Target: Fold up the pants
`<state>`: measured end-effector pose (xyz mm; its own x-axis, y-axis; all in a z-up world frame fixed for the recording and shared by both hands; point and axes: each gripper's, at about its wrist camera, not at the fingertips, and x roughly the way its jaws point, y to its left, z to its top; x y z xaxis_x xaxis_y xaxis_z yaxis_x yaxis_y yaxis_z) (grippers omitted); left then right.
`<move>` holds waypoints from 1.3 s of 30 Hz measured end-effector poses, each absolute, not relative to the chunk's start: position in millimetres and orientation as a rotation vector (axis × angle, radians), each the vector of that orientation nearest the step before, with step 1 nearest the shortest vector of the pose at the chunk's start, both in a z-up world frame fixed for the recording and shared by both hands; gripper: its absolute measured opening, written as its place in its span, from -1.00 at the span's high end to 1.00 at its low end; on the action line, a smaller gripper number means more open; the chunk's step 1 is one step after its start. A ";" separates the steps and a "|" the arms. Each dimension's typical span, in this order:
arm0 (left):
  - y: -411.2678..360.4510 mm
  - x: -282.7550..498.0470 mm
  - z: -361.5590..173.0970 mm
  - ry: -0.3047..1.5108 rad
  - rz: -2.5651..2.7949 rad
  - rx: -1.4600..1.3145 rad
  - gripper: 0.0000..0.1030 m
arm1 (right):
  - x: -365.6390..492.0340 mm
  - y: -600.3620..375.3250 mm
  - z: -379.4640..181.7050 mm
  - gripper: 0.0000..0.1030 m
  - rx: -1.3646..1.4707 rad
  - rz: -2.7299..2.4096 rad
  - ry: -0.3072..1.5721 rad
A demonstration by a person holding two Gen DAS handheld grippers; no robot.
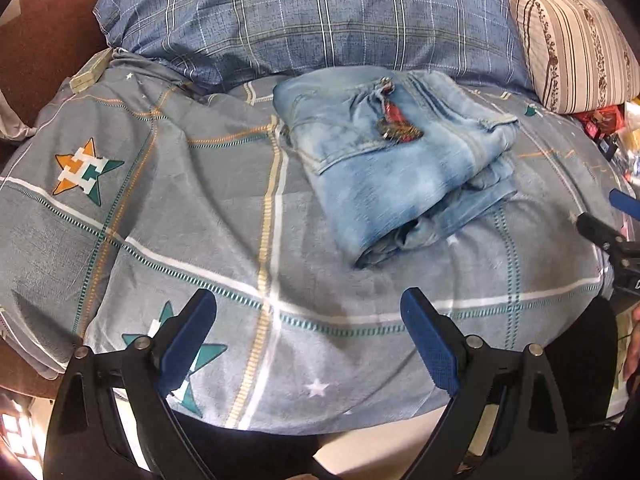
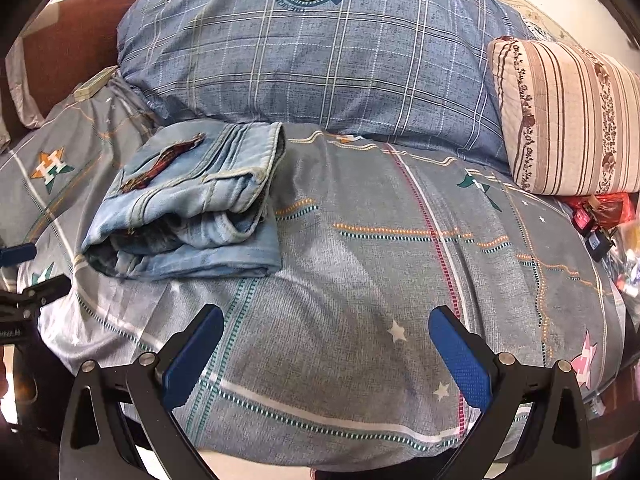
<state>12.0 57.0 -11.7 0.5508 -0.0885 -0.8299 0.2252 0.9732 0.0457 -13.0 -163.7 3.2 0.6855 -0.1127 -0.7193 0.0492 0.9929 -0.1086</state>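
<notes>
Light blue denim pants [image 1: 396, 160] lie folded into a compact bundle on the grey patterned bedspread [image 1: 200, 216], with a red patch on top. They also show in the right wrist view [image 2: 192, 204], at the left. My left gripper [image 1: 310, 304] is open and empty, hovering over the bedspread in front of the pants. My right gripper [image 2: 326, 320] is open and empty, to the right of the pants; it shows at the right edge of the left wrist view [image 1: 608, 220].
A large blue plaid pillow [image 2: 320, 56] lies behind the pants. A striped floral cushion [image 2: 568, 120] sits at the back right. Red and black clutter [image 2: 600, 216] lies at the right edge. A brown headboard [image 1: 48, 20] is at the left.
</notes>
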 end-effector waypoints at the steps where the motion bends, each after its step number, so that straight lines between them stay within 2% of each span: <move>1: 58.2 11.1 -13.1 0.974 -0.187 0.160 -0.83 | -14.7 -164.3 3.3 -0.99 -0.087 -0.093 0.812; 15: 52.7 -8.9 7.5 0.917 -0.269 0.178 -0.83 | -37.5 -155.4 22.3 -0.99 -0.155 -0.094 0.811; 39: 25.9 -16.7 6.7 0.928 -0.313 0.224 -0.83 | -47.8 -172.9 20.0 -0.99 -0.085 -0.114 0.812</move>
<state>-16.7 25.9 6.7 0.5590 -0.1677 -0.8120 0.3586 0.9319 0.0544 -47.8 -172.9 20.0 0.6828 -0.1341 -0.7182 0.0692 0.9905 -0.1192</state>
